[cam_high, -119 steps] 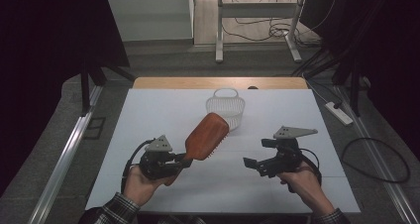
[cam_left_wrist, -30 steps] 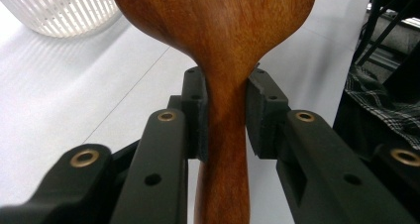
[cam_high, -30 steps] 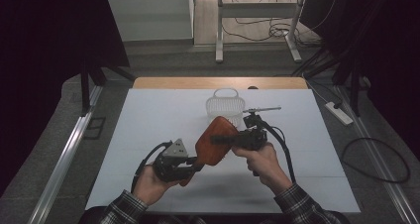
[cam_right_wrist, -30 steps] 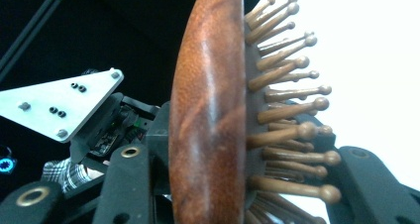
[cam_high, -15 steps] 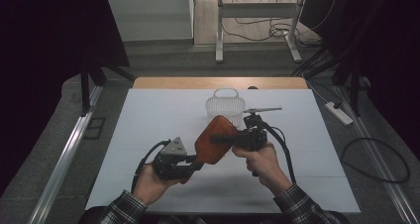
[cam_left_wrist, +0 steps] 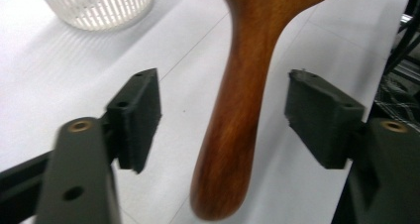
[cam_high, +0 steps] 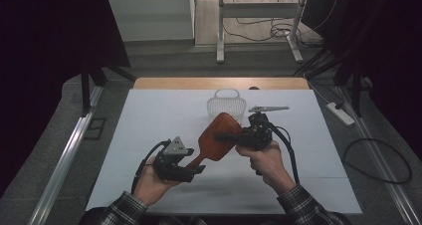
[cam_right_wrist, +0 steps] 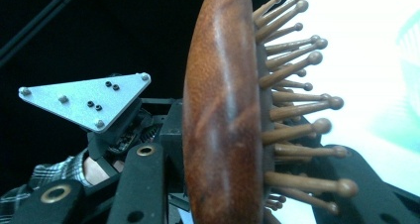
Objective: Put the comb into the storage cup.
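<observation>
This looks like a lab or test room set up for recording, not a home. In the middle of the high view a plain white sheet covers the wooden-edged surface [cam_high: 149, 115], while grey metal rails [cam_high: 69, 150] run along the floor at the lower left and the metal legs of a bare frame stand [cam_high: 219, 31] rise at the top centre. Loose black cables [cam_high: 259, 28] lie across the floor at the top, a white power strip [cam_high: 340, 113] sits at the right edge, and dark curtains [cam_high: 45, 60] close off both sides.
</observation>
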The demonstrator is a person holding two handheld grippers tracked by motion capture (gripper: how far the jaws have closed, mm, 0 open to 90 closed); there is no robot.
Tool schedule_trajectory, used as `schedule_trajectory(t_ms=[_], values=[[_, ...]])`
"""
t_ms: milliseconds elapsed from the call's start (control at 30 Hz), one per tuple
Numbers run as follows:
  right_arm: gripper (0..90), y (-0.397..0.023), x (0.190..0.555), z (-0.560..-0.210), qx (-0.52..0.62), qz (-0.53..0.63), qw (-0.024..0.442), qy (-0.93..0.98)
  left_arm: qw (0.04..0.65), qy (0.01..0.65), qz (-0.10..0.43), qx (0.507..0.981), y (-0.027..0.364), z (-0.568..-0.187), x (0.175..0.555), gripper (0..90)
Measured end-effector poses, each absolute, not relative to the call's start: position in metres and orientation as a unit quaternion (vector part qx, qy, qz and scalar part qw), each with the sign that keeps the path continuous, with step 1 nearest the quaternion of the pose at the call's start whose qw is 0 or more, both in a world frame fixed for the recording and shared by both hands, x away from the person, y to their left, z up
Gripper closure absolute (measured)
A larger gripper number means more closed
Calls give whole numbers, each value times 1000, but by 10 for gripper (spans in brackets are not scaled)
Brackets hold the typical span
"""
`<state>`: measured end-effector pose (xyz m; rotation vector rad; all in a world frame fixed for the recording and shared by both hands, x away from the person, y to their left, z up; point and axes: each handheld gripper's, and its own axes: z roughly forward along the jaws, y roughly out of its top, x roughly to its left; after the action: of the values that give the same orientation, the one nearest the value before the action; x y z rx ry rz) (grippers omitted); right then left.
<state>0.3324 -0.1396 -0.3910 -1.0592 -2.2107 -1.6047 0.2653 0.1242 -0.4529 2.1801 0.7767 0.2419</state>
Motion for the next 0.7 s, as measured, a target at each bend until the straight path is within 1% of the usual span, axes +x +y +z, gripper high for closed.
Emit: schedule_trajectory(t_ms=[167, 267, 533, 700], values=[[561, -142, 333, -391, -362, -546, 99, -749, 394, 312, 104, 858, 126, -454, 265, 172], [560, -144, 334, -391, -361, -545, 95, -750, 394, 319, 98, 856, 128, -455, 265, 123], [559, -150, 335, -390, -365, -548, 80, -748, 412, 334, 81, 844, 145, -454, 263, 67], [558, -154, 337, -388, -371, -551, 73, -744, 419, 344, 81, 837, 158, -453, 259, 55]])
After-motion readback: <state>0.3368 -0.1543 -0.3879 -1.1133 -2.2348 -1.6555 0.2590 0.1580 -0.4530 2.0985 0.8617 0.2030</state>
